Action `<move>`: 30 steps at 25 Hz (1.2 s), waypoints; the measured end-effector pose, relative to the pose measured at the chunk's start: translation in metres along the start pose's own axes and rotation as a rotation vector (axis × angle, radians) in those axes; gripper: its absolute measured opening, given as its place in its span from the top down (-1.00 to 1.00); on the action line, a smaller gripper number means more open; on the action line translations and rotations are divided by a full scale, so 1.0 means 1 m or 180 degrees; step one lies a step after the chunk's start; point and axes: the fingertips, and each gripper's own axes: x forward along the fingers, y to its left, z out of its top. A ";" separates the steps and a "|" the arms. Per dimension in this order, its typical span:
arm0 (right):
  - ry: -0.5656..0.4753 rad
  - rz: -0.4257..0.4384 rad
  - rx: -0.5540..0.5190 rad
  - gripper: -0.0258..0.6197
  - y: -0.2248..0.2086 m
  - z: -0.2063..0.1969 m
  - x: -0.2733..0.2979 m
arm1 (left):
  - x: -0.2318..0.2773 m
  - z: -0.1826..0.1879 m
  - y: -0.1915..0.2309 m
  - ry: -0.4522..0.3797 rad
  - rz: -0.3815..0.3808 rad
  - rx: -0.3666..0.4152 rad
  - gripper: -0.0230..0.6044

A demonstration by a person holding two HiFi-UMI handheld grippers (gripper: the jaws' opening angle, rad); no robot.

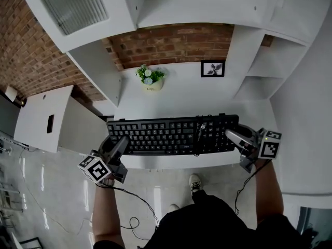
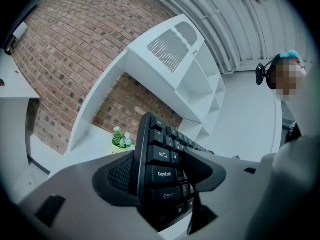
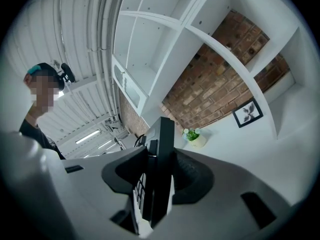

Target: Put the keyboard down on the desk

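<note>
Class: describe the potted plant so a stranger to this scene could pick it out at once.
Find the white desk under the brick wall. At its back, left of the framed picture and behind the keyboard, stands the plant. It is the only green thing there, with pale flowers in a small cream pot.

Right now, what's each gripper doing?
Left gripper: shut on the keyboard, at its left end.
Right gripper: shut on the keyboard, at its right end.

Matt black plastic keyboard [image 1: 166, 134]; smooth white desk [image 1: 179, 98]; rough red brick wall [image 1: 171, 43]; glossy floor tiles [image 1: 57, 191].
</note>
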 end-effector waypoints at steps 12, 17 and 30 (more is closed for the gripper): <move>0.0221 -0.0133 0.0261 0.42 -0.073 0.001 0.033 | 0.060 -0.024 0.058 0.0258 0.0113 -0.0191 -0.04; 0.0324 -0.0235 0.0445 0.42 -0.104 -0.007 0.045 | 0.081 -0.039 0.080 0.0393 0.0248 -0.0268 -0.04; 0.0632 -0.0470 0.0965 0.40 -0.191 -0.057 0.070 | 0.118 -0.116 0.139 0.0884 0.0579 -0.0712 -0.04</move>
